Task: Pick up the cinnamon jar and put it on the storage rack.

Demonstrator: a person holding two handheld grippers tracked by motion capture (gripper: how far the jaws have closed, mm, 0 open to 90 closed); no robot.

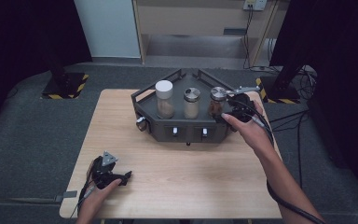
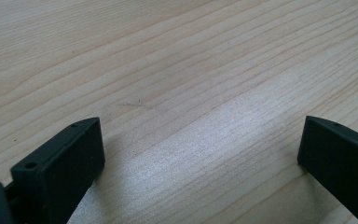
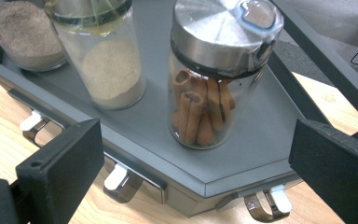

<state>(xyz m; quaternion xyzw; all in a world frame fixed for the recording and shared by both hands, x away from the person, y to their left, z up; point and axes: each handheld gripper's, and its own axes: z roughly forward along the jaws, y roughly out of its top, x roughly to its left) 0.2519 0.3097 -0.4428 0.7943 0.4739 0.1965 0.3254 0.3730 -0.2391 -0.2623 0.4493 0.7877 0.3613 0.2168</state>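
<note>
Wooden worktop (image 1: 186, 186), grey rack (image 1: 144, 95) at back. Cinnamon jar (image 3: 207, 88) upright at rack's right end, just ahead of right gripper (image 3: 200, 163), jaws wide, empty. Left gripper (image 1: 121, 177) open, well apart.

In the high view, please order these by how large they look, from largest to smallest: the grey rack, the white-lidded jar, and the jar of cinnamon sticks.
1. Grey rack, by far the largest.
2. White-lidded jar, the tallest and widest jar.
3. Jar of cinnamon sticks, smallest; its right side is partly behind the right gripper, so its full width is unsure.
</note>
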